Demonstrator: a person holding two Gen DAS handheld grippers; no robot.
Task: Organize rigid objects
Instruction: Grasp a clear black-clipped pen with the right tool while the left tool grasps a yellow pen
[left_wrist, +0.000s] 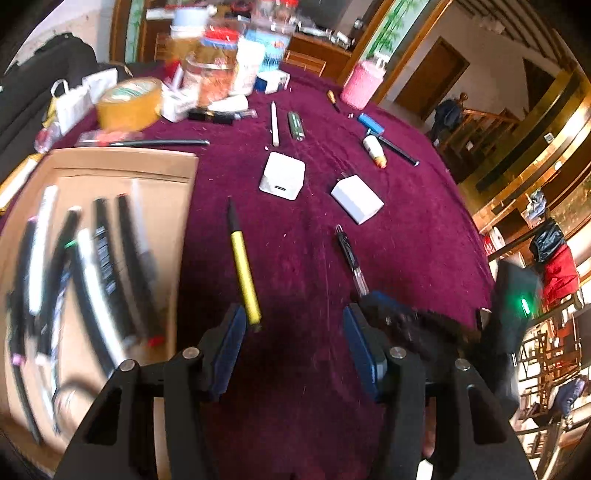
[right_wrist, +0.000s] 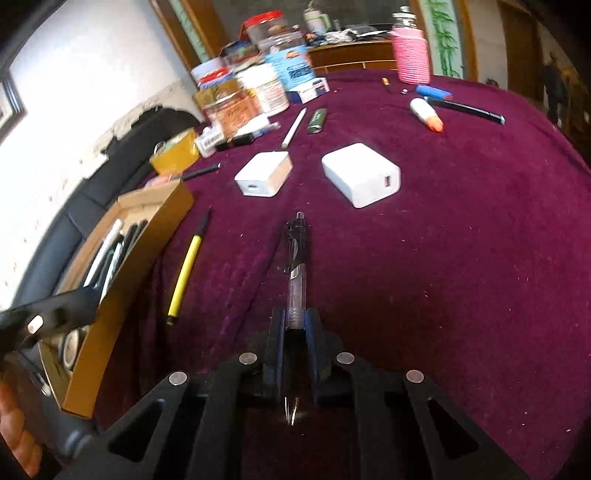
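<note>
1. A maroon tablecloth (right_wrist: 461, 258) fills most of both views, with jars and boxes crowded along the top edge.
2. A cardboard box (left_wrist: 122, 166) takes up the left of the left wrist view, with dark and white pens lying inside, blurred. In the right wrist view the same box sits at the left edge.
3. Two white chargers sit near the middle of the cloth: the left charger (right_wrist: 263, 174) and the right charger (right_wrist: 360, 173), apart from each other.
4. The right gripper (right_wrist: 295, 325) at the bottom centre of its view has its jaws nearly together, clamped on a clear pen (right_wrist: 296, 266). The pen's clear barrel sits between the pads, its black clip end runs up-frame toward the chargers, and its metal tip points back toward the camera.
5. The left gripper (left_wrist: 293, 332) at the bottom centre of its view stands about half open, with bare cloth between the pads and nothing held.
6. A yellow pen (left_wrist: 243, 273) lies on the cloth, its lower end just above and beside the left pad (left_wrist: 229, 343), outside the gap.
</note>
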